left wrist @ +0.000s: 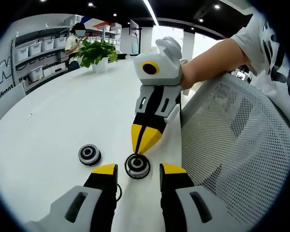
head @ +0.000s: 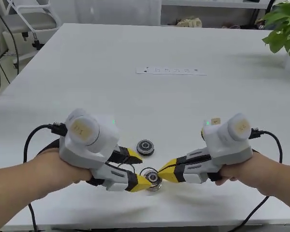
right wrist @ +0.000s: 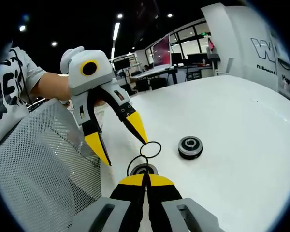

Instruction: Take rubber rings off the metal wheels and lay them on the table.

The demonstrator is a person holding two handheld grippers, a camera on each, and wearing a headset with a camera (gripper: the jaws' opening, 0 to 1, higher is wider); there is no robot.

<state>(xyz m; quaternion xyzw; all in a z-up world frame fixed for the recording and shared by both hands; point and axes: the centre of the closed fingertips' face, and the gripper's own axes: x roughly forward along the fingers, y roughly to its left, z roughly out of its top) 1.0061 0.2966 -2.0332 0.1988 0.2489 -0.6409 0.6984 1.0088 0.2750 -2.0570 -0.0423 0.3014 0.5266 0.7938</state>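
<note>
Left gripper [head: 141, 169]: you hold its fingers well apart, one on each side of the near wheel; neither yellow tip touches the wheel in the left gripper view.
Right gripper [right wrist: 146, 180]: you have its fingers pressed together, no gap showing between the yellow tips. The joined point rests at the near wheel's edge; whether it pinches any rubber there cannot be told.
Near wheel [left wrist: 137, 166]: flat on the table [head: 183, 106] close to your edge, between the left fingers, with the right gripper's tip meeting it from the opposite side.
Loose rubber ring [right wrist: 150, 149]: a thin black loop just beyond the near wheel, right at the tip of one left finger; hanging from it or lying under it, you cannot tell.
Second wheel [left wrist: 89, 154]: flat on the table, just beside the near wheel, outside both pairs of fingers, touched by nothing.
Dark arc at near wheel: a thin black curve beside its rim in the right gripper view; too fine to identify.
</note>
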